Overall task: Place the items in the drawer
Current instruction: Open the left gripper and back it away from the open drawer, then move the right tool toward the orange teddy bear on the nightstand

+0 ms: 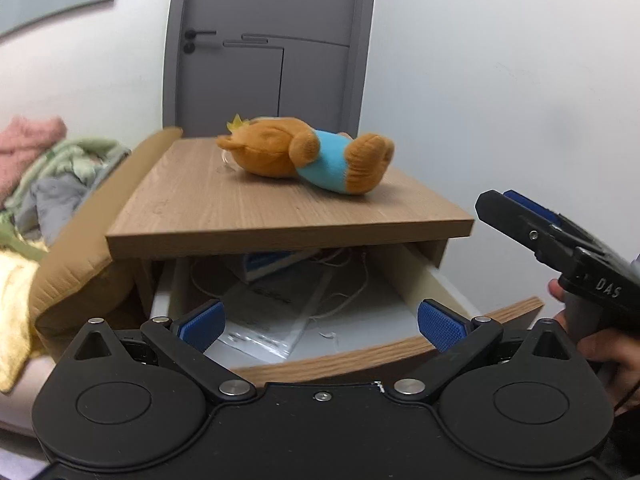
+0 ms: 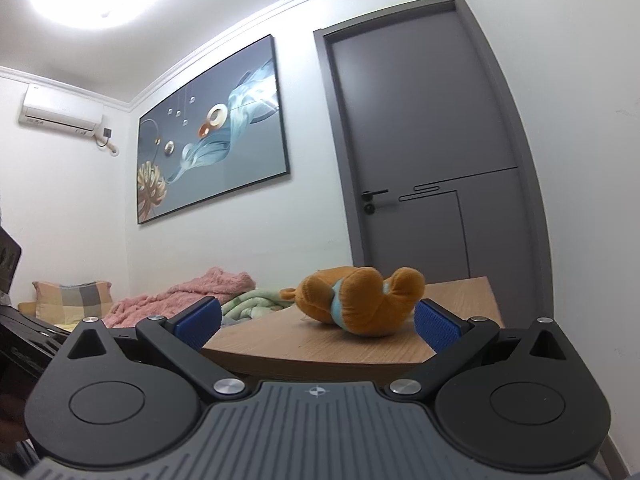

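Observation:
An orange plush bear in a blue shirt [image 1: 308,156] lies on its side on the wooden nightstand top [image 1: 224,204]. Below it the drawer [image 1: 360,354] is pulled open, with papers and a white cable inside. My left gripper [image 1: 320,326] is open and empty, just in front of the open drawer. My right gripper [image 2: 318,320] is open and empty, level with the nightstand top [image 2: 280,332], its feet-end of the bear [image 2: 360,300] a short way ahead. The right gripper also shows in the left wrist view [image 1: 516,210], right of the nightstand.
A bed with a brown padded edge [image 1: 80,256], pink and green blankets [image 1: 60,152] and a checked pillow [image 2: 72,298] lies to the left. A grey door [image 1: 272,40] and white wall stand behind the nightstand. A framed picture [image 2: 212,132] hangs above the bed.

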### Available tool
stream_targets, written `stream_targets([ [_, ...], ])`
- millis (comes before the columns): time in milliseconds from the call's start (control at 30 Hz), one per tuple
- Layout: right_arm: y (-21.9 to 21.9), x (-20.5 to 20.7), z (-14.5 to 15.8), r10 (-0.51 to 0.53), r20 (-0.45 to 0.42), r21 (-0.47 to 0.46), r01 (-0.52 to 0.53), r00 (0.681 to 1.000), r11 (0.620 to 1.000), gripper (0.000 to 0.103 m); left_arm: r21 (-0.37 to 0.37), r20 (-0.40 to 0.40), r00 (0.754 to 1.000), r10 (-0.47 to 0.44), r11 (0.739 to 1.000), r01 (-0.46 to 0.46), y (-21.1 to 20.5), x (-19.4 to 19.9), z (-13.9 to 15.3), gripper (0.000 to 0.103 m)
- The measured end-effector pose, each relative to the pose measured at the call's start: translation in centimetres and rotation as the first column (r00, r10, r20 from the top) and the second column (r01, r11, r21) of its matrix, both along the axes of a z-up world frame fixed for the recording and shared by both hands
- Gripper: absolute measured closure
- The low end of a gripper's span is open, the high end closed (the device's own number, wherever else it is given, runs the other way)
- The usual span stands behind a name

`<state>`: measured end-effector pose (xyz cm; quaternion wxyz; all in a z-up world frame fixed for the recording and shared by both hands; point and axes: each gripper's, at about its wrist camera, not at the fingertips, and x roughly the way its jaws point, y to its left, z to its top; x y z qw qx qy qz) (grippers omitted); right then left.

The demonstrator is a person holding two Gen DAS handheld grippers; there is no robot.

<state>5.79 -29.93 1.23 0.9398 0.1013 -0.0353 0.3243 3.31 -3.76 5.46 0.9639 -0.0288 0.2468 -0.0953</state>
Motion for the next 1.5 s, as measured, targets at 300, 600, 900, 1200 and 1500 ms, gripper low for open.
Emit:
stream_targets([
  [300, -1.3, 0.4, -0.2, -0.049, -0.025, 0.055, 0.050, 0.999, 0.997, 0.000, -0.016, -0.023, 1.000, 0.010, 1.000, -0.010, -0.1, 0.6, 0.2, 0.001],
  [600, -1.0, 1.0, -0.5, -0.061, -0.049, 0.044, 0.063, 0.997, 0.997, 0.000, -0.044, -0.056, 0.998, 0.024, 0.999, -0.026, 0.5, 1.3, 0.1, 0.001],
  [900, -0.4, 1.2, -0.4, -0.062, -0.061, 0.037, 0.065, 0.996, 0.997, 0.000, -0.055, -0.079, 0.996, 0.035, 0.998, -0.039, 1.0, 1.5, 0.0, 0.001],
  [1200, -0.1, 1.2, -0.4, -0.068, -0.068, 0.023, 0.070, 0.995, 0.997, 0.000, -0.040, -0.088, 0.995, 0.052, 0.998, -0.055, 1.0, 1.5, -0.1, 0.001],
  [1500, -0.3, 1.1, -0.4, -0.069, -0.078, 0.035, 0.072, 0.995, 0.997, 0.000, -0.027, -0.094, 0.992, 0.087, 0.996, -0.090, 1.1, 1.4, 0.3, 0.001],
])
